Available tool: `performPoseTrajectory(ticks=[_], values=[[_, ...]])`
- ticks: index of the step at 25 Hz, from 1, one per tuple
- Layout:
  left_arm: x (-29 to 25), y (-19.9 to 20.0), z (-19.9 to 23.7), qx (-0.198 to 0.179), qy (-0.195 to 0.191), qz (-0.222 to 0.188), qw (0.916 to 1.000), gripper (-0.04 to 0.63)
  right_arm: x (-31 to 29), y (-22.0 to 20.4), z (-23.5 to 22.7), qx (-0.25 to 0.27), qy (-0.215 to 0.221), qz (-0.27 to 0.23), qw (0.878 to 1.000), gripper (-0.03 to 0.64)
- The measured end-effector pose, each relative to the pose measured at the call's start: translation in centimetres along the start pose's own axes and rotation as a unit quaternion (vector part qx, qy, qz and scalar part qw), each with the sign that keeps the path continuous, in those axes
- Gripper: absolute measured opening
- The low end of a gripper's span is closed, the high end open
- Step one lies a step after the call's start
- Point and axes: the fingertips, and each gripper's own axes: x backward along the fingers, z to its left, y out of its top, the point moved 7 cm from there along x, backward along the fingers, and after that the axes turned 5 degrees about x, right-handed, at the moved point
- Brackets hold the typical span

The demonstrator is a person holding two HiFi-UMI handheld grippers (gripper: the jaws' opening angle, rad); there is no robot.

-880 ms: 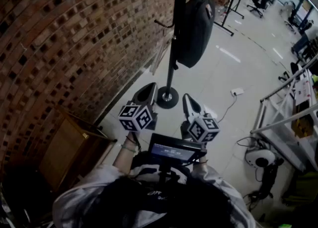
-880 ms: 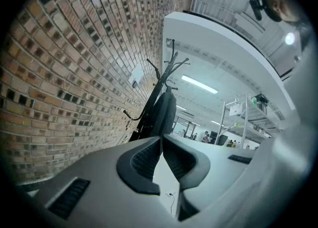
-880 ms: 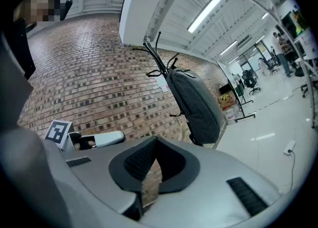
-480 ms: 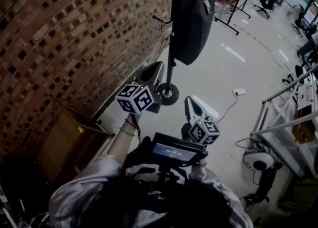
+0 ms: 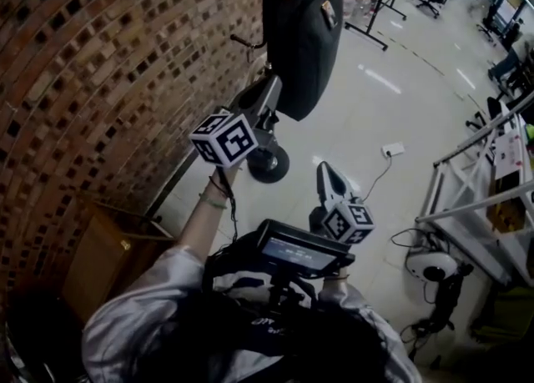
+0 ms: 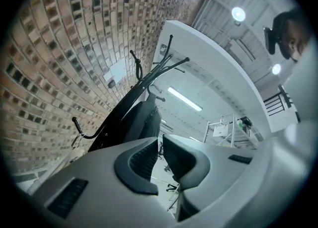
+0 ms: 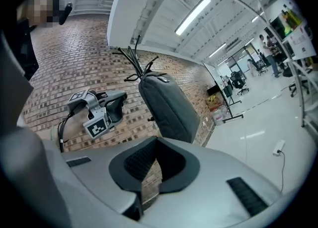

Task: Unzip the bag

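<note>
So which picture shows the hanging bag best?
The right gripper view: the bag hangs nearly whole and well lit. The head view shows it dark, from above. The left gripper view catches only part, beside the coat stand.

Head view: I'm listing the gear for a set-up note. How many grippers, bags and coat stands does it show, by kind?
Grippers: 2, the left gripper and the right gripper
Bag: 1, dark, hanging on the stand
Coat stand: 1
Total: 4
</note>
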Motion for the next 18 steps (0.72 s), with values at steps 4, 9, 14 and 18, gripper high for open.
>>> performPoseTrajectory(ticks=[4, 9, 14, 18], values=[[-2.9, 0.3, 1.3, 0.060, -0.046, 0.013, 0.9971, 0.069, -2.1, 3.0, -2.3, 0.011, -0.015, -0.025, 0.999, -0.009], [-5.1, 2.0, 2.2, 0.130, -0.082, 0.004, 0.9882, 0.099, -5.1, 5.7, -4.8, 0.019, -0.019, -0.055, 0.998, -0.008], [-6.7, 2.7, 3.0, 0.229, -0.141, 0.001, 0.9631, 0.117, -7.5, 6.8, -5.3, 0.025, -0.027, -0.045, 0.998, -0.008], [-7.5, 2.6, 2.9, 0.234, -0.149, 0.013, 0.9607, 0.117, -8.7, 6.8, -5.7, 0.020, -0.015, -0.039, 0.999, -0.008]])
